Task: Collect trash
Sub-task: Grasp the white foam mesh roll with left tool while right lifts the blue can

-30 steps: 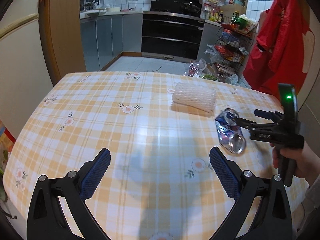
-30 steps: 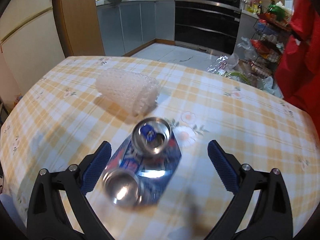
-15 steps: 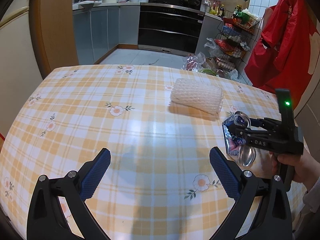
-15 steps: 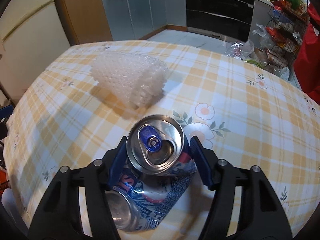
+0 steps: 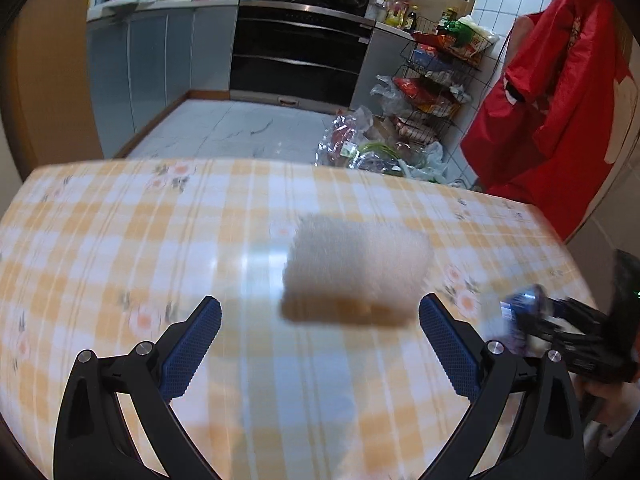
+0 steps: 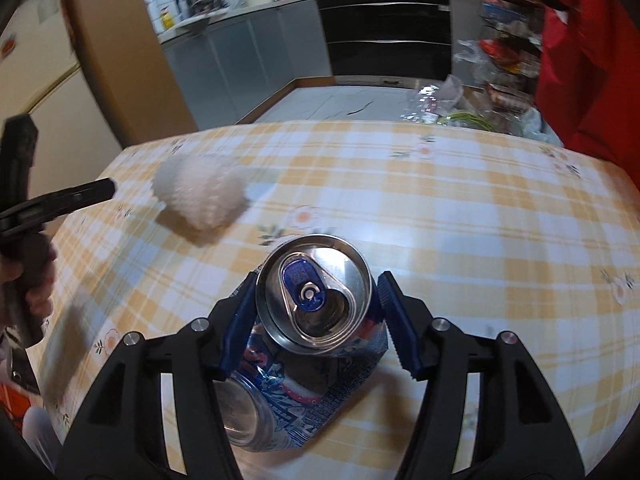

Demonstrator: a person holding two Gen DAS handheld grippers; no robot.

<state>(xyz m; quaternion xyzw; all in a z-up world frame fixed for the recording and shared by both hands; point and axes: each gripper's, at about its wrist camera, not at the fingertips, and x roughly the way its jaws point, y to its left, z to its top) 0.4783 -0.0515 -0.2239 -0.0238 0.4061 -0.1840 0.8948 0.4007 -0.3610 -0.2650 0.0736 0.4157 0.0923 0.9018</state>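
A crushed blue drink can point(image 6: 316, 292) sits between the blue pads of my right gripper point(image 6: 318, 282). The jaws are closing and both pads press on its sides. In the left wrist view the same can point(image 5: 520, 308) is a blur at the right edge, held by the right gripper point(image 5: 560, 322). A white foam net sleeve point(image 5: 356, 268) lies on the checked tablecloth just ahead of my left gripper point(image 5: 320, 306), which is open with nothing between its pads. From the right wrist view the sleeve point(image 6: 200, 194) lies to the left, with a finger point(image 6: 72, 196) of the left gripper close beside it.
The yellow checked table point(image 5: 120, 220) ends in a rounded far edge. Beyond it are plastic bags on the floor point(image 5: 360, 144), a wire rack of groceries point(image 5: 436, 80) and a hanging red garment point(image 5: 560, 100). A hand point(image 6: 36, 292) grips the left handle.
My right gripper closed from wide open onto the can and tilted with it. My left gripper moved forward across the table, up to the foam sleeve.
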